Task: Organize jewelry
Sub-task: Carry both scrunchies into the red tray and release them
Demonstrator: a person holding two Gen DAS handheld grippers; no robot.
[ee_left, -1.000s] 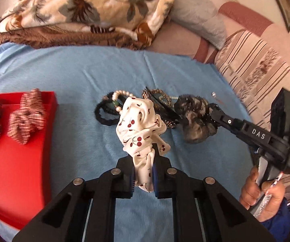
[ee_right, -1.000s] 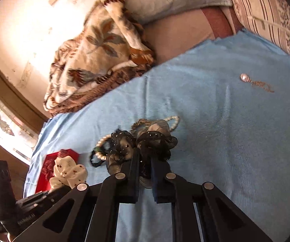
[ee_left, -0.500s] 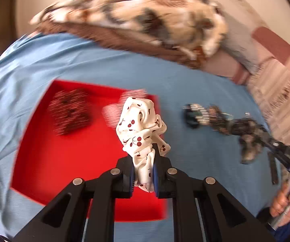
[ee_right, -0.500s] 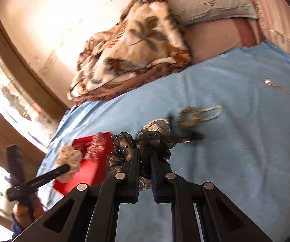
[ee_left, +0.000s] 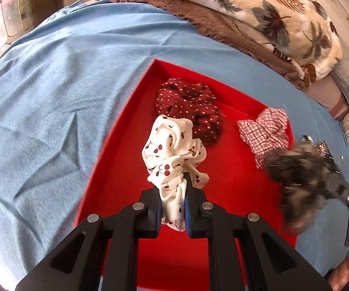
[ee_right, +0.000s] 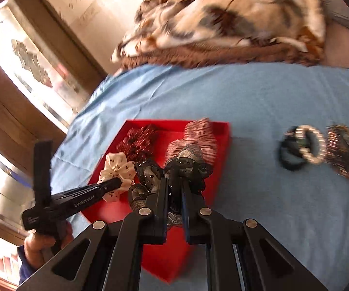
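The left claw (ee_left: 173, 208) pinches a white cherry-print scrunchie (ee_left: 173, 151) and holds it over the red tray (ee_left: 125, 169), which lies on the blue bedsheet (ee_left: 53, 97); in the tray sit a dark red polka-dot scrunchie (ee_left: 189, 106) and a red checked scrunchie (ee_left: 265, 128), apart from each other. The right claw (ee_right: 174, 194) is pressed on a black-and-grey sheer scrunchie (ee_right: 174, 169), also over the tray.

Only the right wrist view shows what remains on the sheet well to the right of the tray: a black hair tie (ee_right: 288, 155) overlapped by a pearl bracelet (ee_right: 311, 145), with a brown beaded piece (ee_right: 344, 155) just beside them; it also shows the left hand (ee_right: 45, 242) on its handle. Only the left wrist view gives the prints of the scrunchies in the tray clearly; in the right wrist view they are smeared by blur.

In the left wrist view the sheer scrunchie is a blurred dark mass at the right edge, hiding the tray's corner; the tray's near rim is hidden behind the claw in both views. A floral blanket (ee_left: 259, 7) lies folded at the far end of the bed.
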